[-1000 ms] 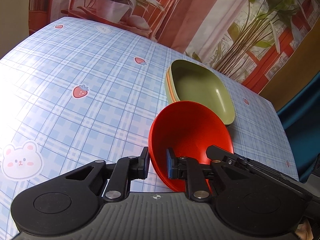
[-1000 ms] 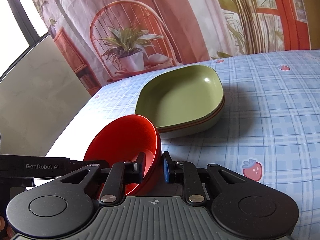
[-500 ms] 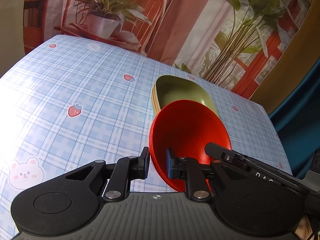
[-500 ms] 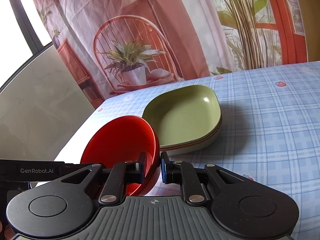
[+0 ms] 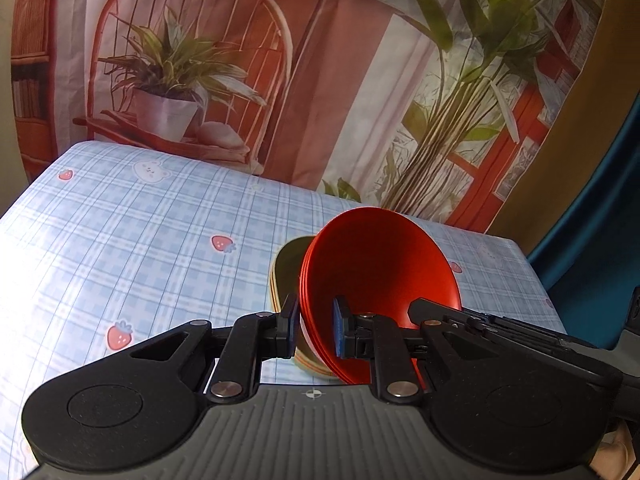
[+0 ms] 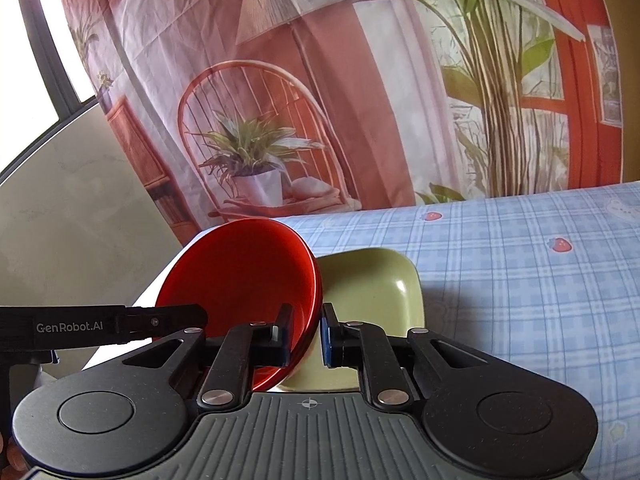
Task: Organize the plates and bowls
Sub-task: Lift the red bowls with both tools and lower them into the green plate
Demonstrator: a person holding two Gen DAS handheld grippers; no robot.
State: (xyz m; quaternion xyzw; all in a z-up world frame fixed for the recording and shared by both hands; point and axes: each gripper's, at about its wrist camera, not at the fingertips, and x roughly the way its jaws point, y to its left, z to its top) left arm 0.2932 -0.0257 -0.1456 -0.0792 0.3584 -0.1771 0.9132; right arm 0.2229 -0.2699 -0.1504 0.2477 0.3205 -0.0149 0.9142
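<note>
My left gripper (image 5: pixel 315 330) pinches the rim of the stacked glossy red bowls (image 5: pixel 380 276), tilted above the stacked olive-green plates (image 5: pixel 286 276).

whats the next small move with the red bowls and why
Probably lower the red bowls onto the green plates. Both the left gripper and the right gripper clamp opposite sides of the bowls' rim, and the bowls hang above the plates, overlapping them in both views, so a short, level descent looks like what is left before letting go.
</note>
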